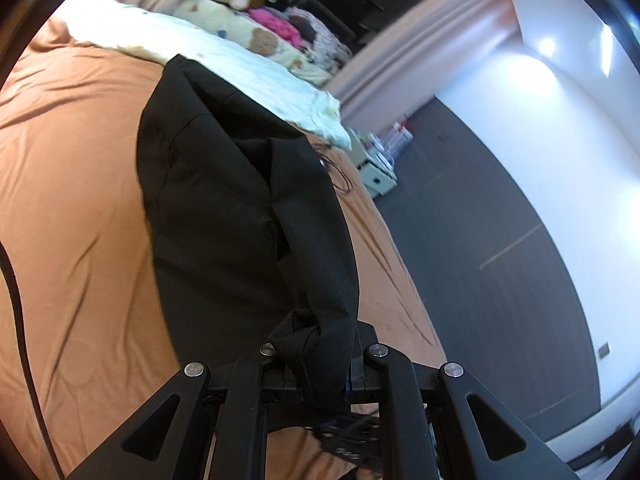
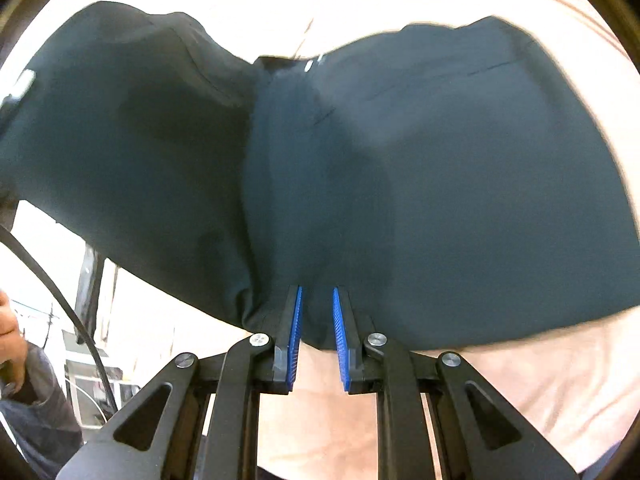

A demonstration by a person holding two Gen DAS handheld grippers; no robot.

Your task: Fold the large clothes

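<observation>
A large black garment lies on an orange bedspread. My left gripper is shut on a bunched edge of it, and the cloth drapes over the fingers and hides the pads. In the right wrist view the same garment fills most of the frame, lifted and folded over itself. My right gripper has its blue pads a small gap apart, with the garment's lower edge between the fingertips.
A pale patterned quilt and plush toys lie at the far end of the bed. Beyond the bed's right edge are dark floor and a white box. A black cable and a person's hand show at left.
</observation>
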